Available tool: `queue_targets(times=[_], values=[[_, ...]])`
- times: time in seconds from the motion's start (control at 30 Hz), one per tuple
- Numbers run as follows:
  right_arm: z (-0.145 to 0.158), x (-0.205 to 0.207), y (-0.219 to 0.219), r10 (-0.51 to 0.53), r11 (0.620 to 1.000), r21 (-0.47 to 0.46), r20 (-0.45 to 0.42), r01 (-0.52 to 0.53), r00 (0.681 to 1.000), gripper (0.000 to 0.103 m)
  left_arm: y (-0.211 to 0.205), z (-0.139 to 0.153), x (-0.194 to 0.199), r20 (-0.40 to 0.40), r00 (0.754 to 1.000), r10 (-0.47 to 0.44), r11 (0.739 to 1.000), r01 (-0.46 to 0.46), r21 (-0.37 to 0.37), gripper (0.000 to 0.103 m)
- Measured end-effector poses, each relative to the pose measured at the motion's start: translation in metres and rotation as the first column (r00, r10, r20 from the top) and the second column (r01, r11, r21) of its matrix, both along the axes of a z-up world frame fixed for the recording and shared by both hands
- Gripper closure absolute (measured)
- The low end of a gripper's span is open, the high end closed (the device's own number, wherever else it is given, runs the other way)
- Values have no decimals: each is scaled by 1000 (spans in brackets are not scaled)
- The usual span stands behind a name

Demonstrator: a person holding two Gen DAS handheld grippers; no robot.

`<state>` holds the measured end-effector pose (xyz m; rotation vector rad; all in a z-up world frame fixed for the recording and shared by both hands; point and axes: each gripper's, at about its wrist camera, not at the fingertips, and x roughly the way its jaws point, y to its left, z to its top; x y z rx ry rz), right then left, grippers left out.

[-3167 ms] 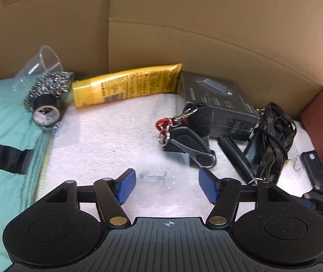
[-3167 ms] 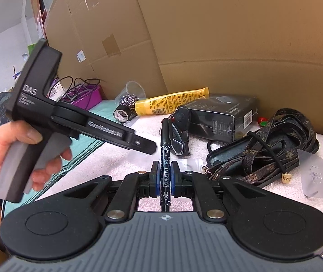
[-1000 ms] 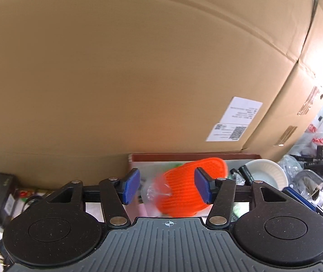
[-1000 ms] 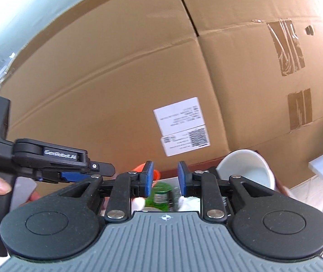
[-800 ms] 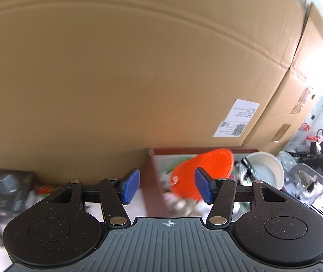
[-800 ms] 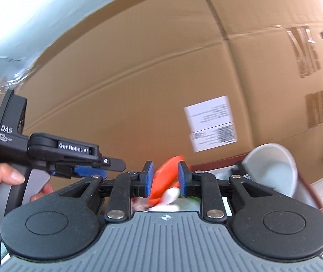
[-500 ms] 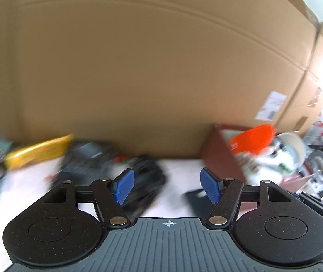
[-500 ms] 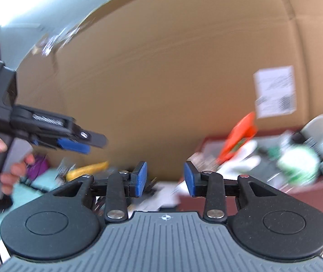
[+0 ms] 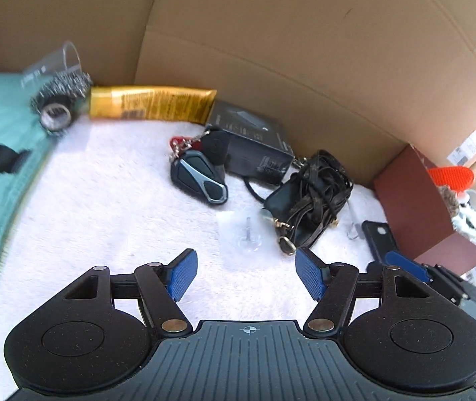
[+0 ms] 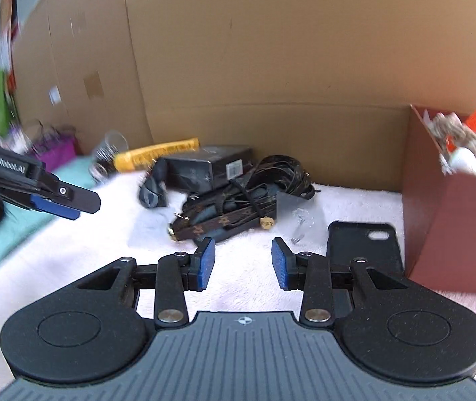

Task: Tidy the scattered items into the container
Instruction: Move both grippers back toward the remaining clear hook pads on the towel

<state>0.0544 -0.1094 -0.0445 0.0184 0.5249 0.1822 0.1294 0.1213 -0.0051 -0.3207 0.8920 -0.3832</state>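
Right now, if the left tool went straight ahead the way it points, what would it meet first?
Probably the small clear plastic packet lying on the white towel, just ahead of the open left tool; the strap bundle sits right of that line. Depth is uncertain.

The left gripper (image 9: 246,279) stands with its blue pads wide apart and nothing between them, above a white fleecy cloth (image 9: 104,220). Ahead of it lie a clear plastic packet (image 9: 243,230) holding a small metal part, a tangled brown strap (image 9: 314,197) on a dark case, two key fobs (image 9: 201,177) on a ring, a black box (image 9: 251,143) and a yellow tube (image 9: 151,104), with a steel scourer (image 9: 60,87) and a tape roll (image 9: 55,115) at far left. The red-brown container (image 9: 415,207) stands at right against the cardboard wall (image 9: 304,33), an orange item (image 9: 451,175) showing above its rim and a black phone case (image 9: 379,237) lying just beside it.
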Motion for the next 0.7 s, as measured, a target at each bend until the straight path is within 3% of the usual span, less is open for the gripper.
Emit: queue_targets(times=[0.07,0.33,0.57,0.7], values=[[-2,5,2,-13,1000,-28,-3,13,1000,53,-5,-5,11,-18,1000,2,1000,-3,-20,26],[-4,16,-12,-20,999,-26,-16,19,1000,49,-19,-28,40,-75,997,2,1000,-2,1,26],[-10,29,-17,-30,999,-19,-24,29,999,49,-33,-30,46,-66,998,-15,999,18,41,26],[-11,32,-21,-43,999,-10,-16,43,999,46,-34,-29,43,-89,995,-38,999,41,36,42]])
